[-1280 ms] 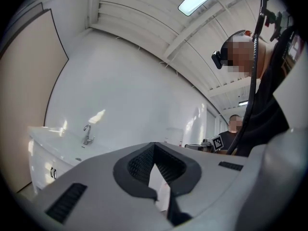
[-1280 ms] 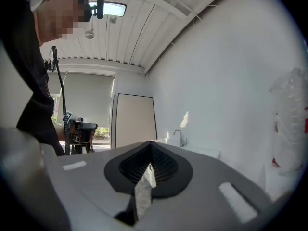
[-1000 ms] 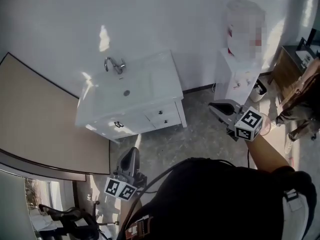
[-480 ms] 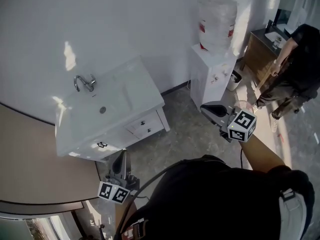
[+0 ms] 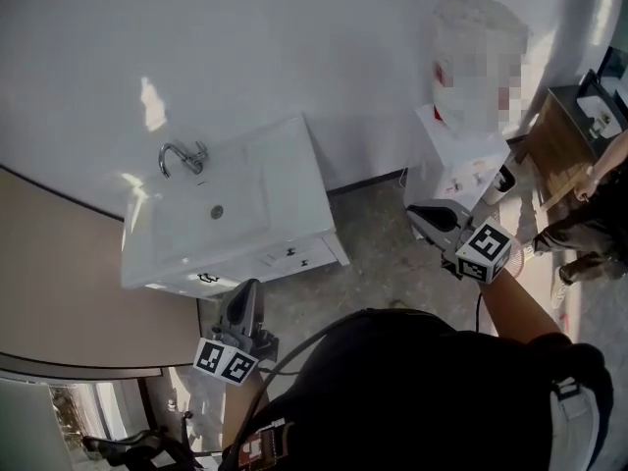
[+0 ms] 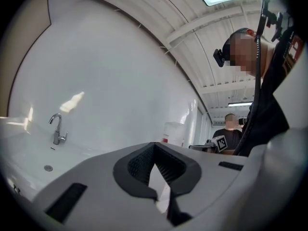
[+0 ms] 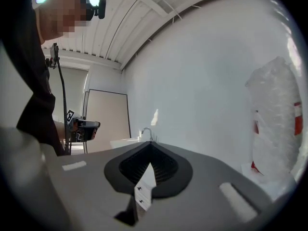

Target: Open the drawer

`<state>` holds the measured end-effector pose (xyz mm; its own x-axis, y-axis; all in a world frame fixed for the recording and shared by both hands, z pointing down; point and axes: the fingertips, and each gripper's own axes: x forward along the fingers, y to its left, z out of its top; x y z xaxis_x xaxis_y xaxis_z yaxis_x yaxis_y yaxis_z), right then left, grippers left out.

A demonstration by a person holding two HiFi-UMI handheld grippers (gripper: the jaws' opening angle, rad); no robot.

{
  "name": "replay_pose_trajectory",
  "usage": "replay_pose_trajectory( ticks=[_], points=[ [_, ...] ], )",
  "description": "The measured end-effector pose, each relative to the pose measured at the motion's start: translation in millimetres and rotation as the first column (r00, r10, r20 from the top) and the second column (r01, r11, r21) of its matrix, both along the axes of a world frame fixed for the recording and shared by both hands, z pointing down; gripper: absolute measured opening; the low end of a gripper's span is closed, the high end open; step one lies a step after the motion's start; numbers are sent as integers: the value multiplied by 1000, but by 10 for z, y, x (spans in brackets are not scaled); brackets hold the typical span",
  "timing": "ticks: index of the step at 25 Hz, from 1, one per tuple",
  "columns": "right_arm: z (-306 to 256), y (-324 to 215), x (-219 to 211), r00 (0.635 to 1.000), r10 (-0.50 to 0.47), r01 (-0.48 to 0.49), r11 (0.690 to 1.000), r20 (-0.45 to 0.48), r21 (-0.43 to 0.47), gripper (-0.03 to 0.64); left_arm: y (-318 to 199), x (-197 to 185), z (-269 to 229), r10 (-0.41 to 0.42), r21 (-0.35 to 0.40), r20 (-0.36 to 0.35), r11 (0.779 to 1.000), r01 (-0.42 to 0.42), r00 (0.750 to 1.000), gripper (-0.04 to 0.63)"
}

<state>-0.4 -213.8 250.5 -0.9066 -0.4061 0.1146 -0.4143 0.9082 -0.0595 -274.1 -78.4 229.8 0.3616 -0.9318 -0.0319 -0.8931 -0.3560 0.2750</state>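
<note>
Your left gripper (image 5: 249,287) hovers just in front of the white vanity (image 5: 299,170), near the left part of its front and touching nothing. Its jaws are pressed together and nothing is between them. Your right gripper (image 5: 420,214) hangs well off to the vanity's right, clear of it, beside the water dispenser (image 5: 453,160) that stands against the same wall to the vanity's right. Its jaws are closed too, and empty. Through the thin slit between them, the right gripper view shows a sliver of the vanity's front with two small dark knobs.

The drawers (image 5: 296,255) are at the right end of the vanity's front, one above the other, each with a dark knob. Both sit flush with the front, and neither gripper is touching them. A dark handle (image 5: 208,278) marks the left part of that front. On top of the vanity, the basin (image 5: 211,209) lies left of centre and the faucet (image 5: 183,155) rises behind it, by the wall.
</note>
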Motion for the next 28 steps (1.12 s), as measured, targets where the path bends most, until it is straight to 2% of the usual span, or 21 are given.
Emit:
replay_pose_trajectory(
  ticks=[4,7,11,16,21,24,28],
  points=[
    [36,-605,110,996,-85,85,996,-5,16,-5,-466,336,43,-57,-39,-5,998,57,998,-6],
    [155,-909,78,990,-144,144,990,-1,13,-5,-638,466,150,-99,-93,23,991,100,995,-6],
    [339,-1149,-77,981,-194,194,981,26,-26,-5,-704,445,304,-148,-157,42,976,153,988,-6],
    [472,-1185,-398,974,-224,225,973,31,-56,-5,-730,245,481,-165,-186,29,968,167,986,-6],
    [458,-1065,-832,980,-198,198,979,-4,-44,-5,-771,-189,633,-106,-171,-2,980,105,994,-6],
    [355,-1018,-1078,992,-123,122,992,-23,-25,-5,-838,-522,730,-35,-152,-4,988,34,999,-6],
    [290,-877,-1324,1000,1,0,997,1,-81,-5,-862,-931,804,79,-151,50,986,-71,996,-6]
  ],
)
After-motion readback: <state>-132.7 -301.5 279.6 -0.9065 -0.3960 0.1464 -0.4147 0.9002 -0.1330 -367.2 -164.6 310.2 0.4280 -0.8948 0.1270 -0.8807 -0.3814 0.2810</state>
